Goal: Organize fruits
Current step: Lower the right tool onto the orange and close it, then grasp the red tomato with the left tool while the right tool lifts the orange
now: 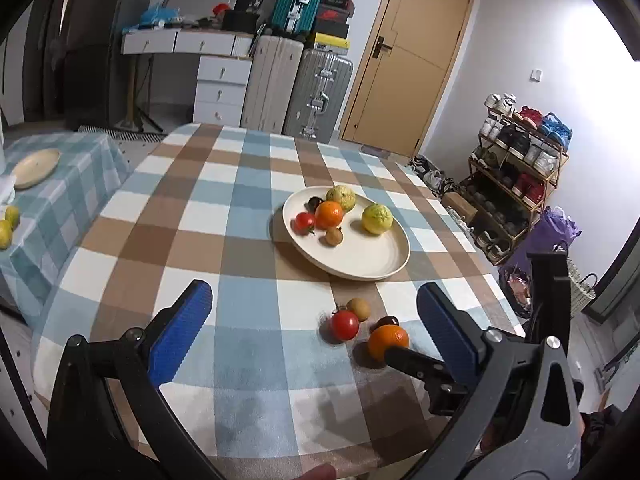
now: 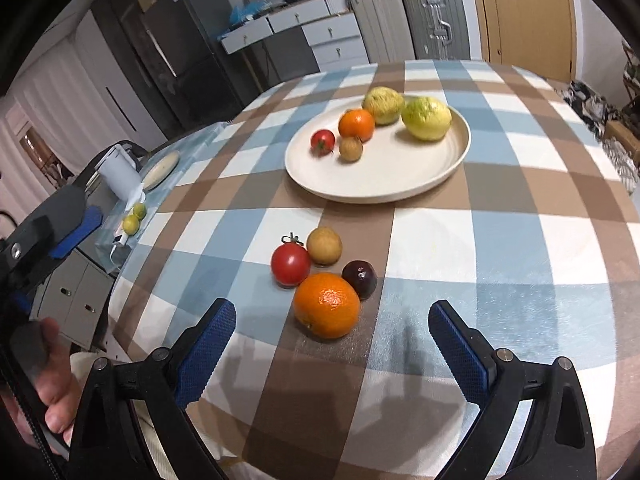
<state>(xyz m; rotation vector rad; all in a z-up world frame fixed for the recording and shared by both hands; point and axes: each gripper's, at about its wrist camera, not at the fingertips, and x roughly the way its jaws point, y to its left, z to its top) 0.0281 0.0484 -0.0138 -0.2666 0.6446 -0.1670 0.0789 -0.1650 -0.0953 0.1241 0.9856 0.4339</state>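
Observation:
A cream plate [image 1: 372, 256] [image 2: 400, 176] on the checked table holds two yellow-green citrus [image 2: 426, 118], an orange [image 2: 356, 123], a tomato [image 2: 322, 141], a small brown fruit [image 2: 351, 149] and, in the left wrist view, a dark fruit [image 1: 315, 202]. On the cloth in front of it lie a tomato [image 2: 290, 265] [image 1: 344, 325], a brown fruit [image 2: 324, 245] [image 1: 359, 308], a dark plum [image 2: 359, 278] [image 1: 387, 321] and an orange [image 2: 327, 305] [image 1: 388, 342]. My right gripper [image 2: 332, 344] is open just short of that orange. My left gripper [image 1: 314, 320] is open and empty, left of the loose fruit.
A side table to the left carries a second plate [image 1: 35, 168], two small yellow-green fruits [image 1: 8, 224] and a white cup [image 2: 118, 174]. Suitcases, drawers, a door and a shoe rack stand beyond the table. The right gripper's arm [image 1: 424, 364] crosses the left wrist view.

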